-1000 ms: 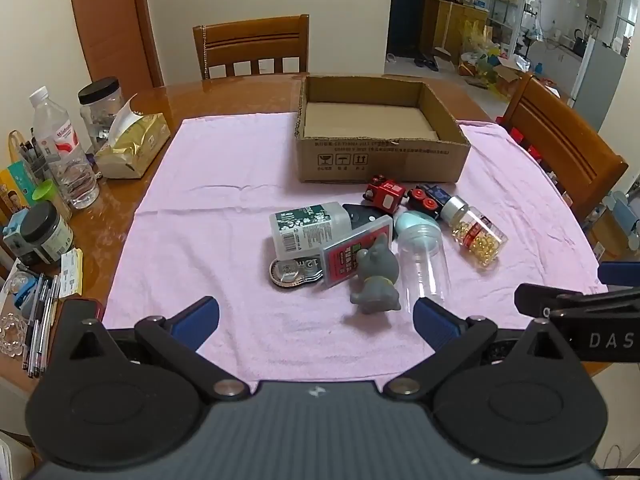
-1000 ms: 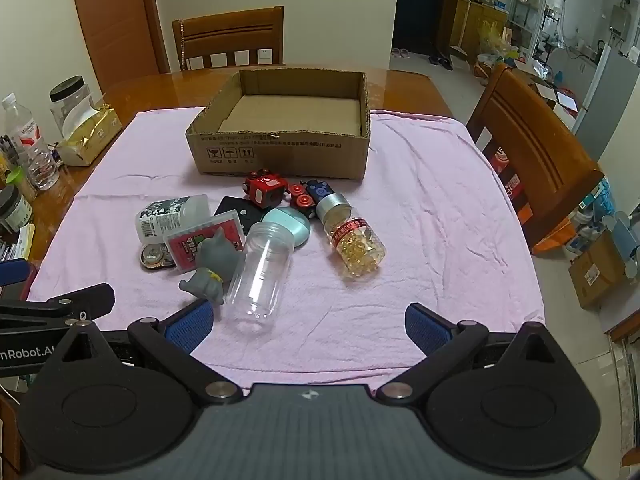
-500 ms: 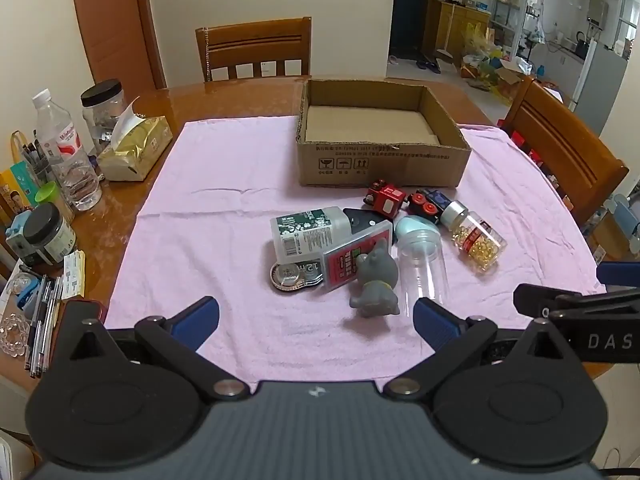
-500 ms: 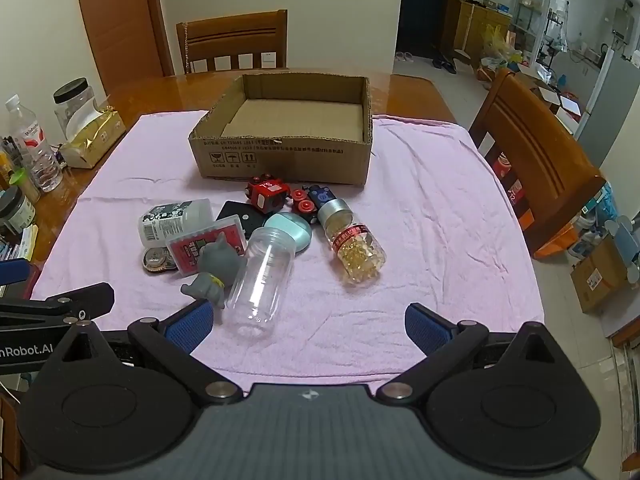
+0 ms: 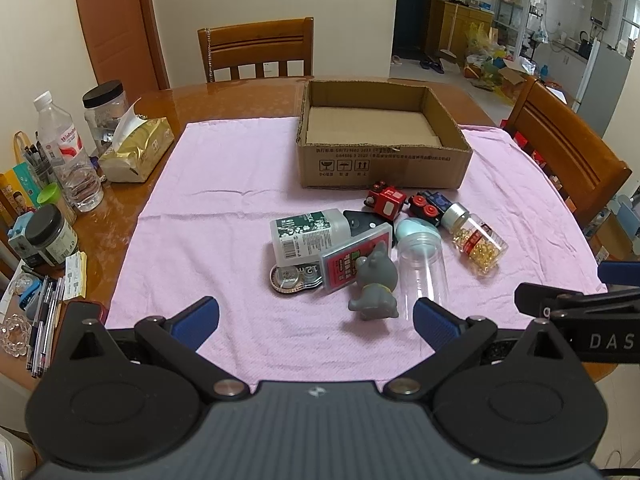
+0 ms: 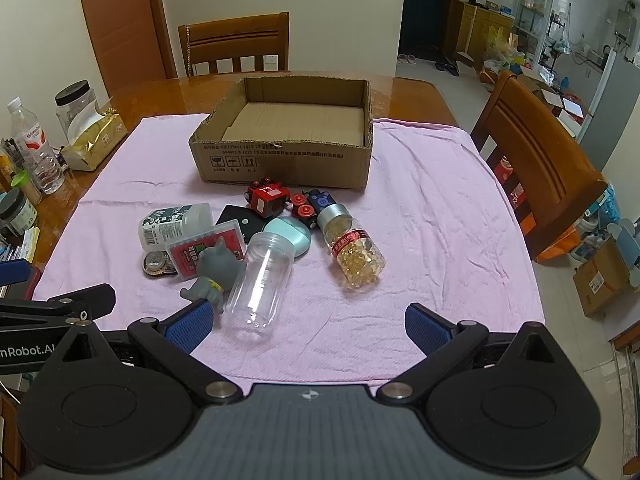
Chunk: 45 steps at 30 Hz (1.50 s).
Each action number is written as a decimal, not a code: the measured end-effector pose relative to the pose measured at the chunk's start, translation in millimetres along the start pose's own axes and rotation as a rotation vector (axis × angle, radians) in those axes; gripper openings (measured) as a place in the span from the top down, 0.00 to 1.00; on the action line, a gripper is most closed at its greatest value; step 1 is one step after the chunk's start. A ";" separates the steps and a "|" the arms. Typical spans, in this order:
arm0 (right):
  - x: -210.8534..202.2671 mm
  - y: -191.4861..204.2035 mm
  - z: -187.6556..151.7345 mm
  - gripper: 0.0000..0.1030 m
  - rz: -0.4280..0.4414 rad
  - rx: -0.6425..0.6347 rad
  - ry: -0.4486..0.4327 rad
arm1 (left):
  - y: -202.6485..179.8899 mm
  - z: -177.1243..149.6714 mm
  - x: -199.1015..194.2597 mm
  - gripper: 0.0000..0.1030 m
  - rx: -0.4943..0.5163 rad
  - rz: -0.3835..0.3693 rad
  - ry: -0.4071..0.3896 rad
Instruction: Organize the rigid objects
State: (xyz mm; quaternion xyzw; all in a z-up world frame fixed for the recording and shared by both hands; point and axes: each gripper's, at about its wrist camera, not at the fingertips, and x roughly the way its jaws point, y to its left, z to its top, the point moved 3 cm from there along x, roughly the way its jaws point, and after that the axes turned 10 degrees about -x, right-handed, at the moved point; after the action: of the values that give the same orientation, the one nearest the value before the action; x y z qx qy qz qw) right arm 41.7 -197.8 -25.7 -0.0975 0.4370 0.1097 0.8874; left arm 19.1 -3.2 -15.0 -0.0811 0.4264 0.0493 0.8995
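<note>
Basically nothing sorted yet. Our left tongs [image 5: 316,318] are spread wide and empty, hovering at the near edge of the pink cloth [image 5: 224,200]; same for our right tongs [image 6: 308,324], released, gripping nothing. Left blue pad of the right tongs sits just beside the grey figurine [image 6: 218,270], can't tell if touching.

Pile is all loose on the cloth, just beyond the tongs: clear jar [image 6: 262,278] on its side at 12 o'clock from the right tongs, capsule bottle [image 6: 354,256] at 1 o'clock, teal case [image 6: 290,234] behind the jar's mouth, white bottle [image 5: 306,234] at 11 o'clock, red flat box [image 5: 352,258] leaning over a round tin [image 5: 290,278]. Black pouch [image 6: 240,218], red toy engine [image 6: 268,200] and blue toy car [image 6: 314,202] lie further out, near the cardboard box [image 5: 384,160].

Box is at 12 o'clock on the surface, open top, floor looks bare. So by our read: zero items in, whole pile left. Figurine or jar look like the nearest first picks.
</note>
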 end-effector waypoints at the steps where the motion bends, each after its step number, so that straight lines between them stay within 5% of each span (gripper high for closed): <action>1: 0.1 -0.3 0.2 0.00 0.000 -0.001 -0.001 | -0.8 0.8 -0.2 0.01 0.001 0.002 0.000; 45: -4.3 -23.4 0.0 0.00 0.096 -0.042 -0.100 | -25.7 -2.6 -1.4 0.01 0.001 0.003 -0.031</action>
State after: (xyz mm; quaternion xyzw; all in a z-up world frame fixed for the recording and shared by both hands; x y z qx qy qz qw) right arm 45.8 -220.7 -20.4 -0.0894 0.3939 0.1661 0.8996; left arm 20.3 -28.9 -12.8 -0.0791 0.4124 0.0517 0.9061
